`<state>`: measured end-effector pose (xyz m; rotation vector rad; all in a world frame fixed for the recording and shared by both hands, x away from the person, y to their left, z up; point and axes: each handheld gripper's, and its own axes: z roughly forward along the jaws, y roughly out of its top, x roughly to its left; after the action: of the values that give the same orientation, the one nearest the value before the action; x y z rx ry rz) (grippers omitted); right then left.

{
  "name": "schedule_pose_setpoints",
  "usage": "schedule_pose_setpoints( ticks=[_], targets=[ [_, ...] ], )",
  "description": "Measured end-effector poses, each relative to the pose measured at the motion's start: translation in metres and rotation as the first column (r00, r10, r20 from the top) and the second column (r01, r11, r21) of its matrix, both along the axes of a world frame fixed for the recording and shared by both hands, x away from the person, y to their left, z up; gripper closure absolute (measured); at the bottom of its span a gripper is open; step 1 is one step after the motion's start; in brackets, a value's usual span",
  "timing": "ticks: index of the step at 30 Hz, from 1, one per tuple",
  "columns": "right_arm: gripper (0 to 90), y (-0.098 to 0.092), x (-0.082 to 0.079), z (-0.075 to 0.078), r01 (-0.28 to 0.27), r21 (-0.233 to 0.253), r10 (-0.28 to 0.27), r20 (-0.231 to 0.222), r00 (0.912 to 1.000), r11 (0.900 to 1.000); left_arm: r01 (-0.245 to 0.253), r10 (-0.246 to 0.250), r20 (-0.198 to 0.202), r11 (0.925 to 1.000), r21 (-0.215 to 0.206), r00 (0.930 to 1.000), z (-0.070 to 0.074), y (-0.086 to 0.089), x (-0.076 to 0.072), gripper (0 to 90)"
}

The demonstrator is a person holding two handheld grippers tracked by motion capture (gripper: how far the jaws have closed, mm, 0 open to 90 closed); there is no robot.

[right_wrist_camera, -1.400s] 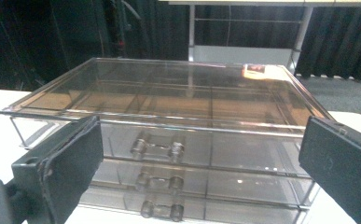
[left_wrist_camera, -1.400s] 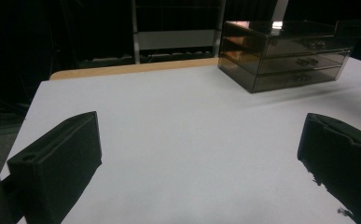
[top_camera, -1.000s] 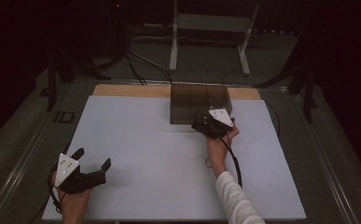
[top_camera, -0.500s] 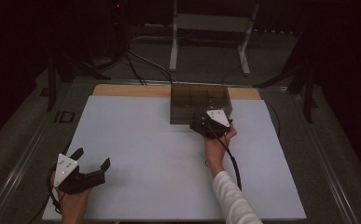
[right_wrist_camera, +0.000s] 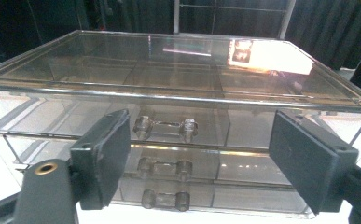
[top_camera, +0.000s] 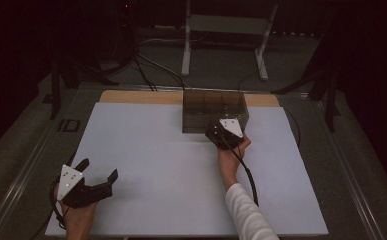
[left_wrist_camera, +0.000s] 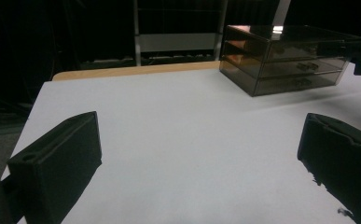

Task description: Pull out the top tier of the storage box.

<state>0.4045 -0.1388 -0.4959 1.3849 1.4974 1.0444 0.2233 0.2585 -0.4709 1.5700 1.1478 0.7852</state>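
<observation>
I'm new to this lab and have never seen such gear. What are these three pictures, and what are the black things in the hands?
A person sits at a table with a white surface and holds a two-jaw claw in each hand. The high view looks down from above: the left claw hovers near the front edge with its jaws open and nothing between them. The right claw is up against a clear, smoky drawer box at the far side. The other two pictures come from cameras riding on the claws. In the right gripper view, its open jaws flank the top drawer's handle without gripping it. Nothing is held.
</observation>
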Motion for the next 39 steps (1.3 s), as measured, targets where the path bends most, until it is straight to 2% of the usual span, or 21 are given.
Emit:
schedule_pose_setpoints(
  ticks=[9,24,39],
  targets=[
    [38.0,0.003,0.000,-0.002,-0.002,-0.012,0.002,0.001,1.0000,1.000,0.001,-0.001,0.000,1.0000,0.000,1.0000,0.000,0.000,0.000,1.1],
    [41.6,0.008,0.000,-0.003,0.006,0.021,-0.006,-0.009,0.9999,1.000,0.001,-0.001,0.000,1.0000,0.001,1.0000,0.000,0.000,0.000,1.2],
    [45.0,0.015,0.000,-0.005,0.023,0.025,-0.023,0.002,0.9997,0.999,0.001,-0.001,0.001,1.0000,-0.002,1.0000,0.000,0.001,0.000,1.2]
  ],
)
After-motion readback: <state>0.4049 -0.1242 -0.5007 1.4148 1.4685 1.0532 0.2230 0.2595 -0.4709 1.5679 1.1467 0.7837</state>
